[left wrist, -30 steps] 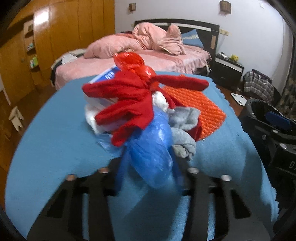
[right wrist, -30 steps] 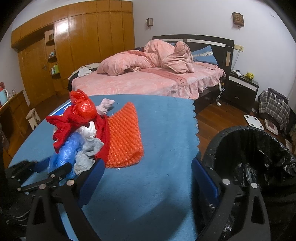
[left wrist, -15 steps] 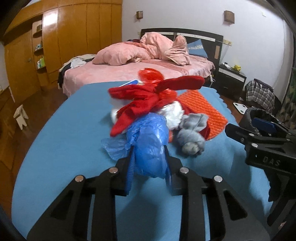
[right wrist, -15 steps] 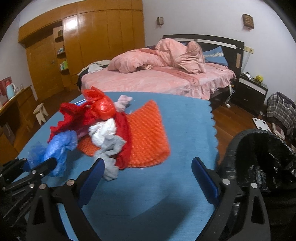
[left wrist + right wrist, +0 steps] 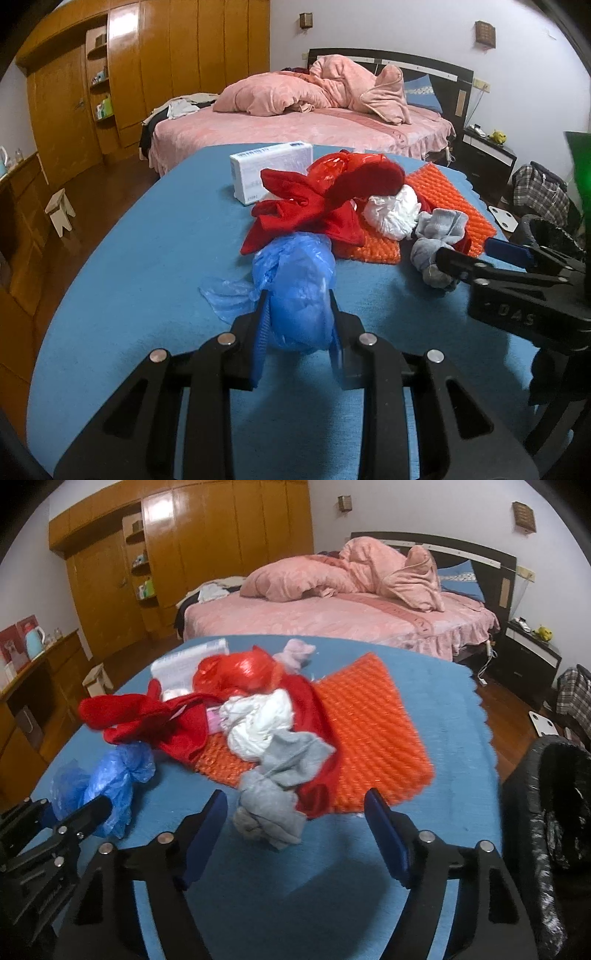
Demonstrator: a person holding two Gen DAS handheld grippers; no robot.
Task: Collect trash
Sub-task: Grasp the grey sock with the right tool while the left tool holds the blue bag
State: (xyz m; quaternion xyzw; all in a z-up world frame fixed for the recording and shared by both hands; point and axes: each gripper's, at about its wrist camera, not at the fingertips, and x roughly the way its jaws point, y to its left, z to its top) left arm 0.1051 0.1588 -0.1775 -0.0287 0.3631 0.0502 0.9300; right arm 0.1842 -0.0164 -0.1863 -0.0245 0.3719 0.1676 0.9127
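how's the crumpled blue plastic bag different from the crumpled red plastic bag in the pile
The crumpled blue plastic bag is clamped between the left gripper jaws; the crumpled red plastic bag is held by nothing. The blue bag sits at the near edge of the pile, clear of the clothes, while the red bag sits on top at the far side, beside the white box. Both are thin, shiny, scrunched plastic on the blue tablecloth.

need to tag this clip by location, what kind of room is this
A bedroom, most likely in a home. A bed with pink bedding and a dark headboard fills the back, a wooden wardrobe lines the left wall, and a dark nightstand stands beside the bed.
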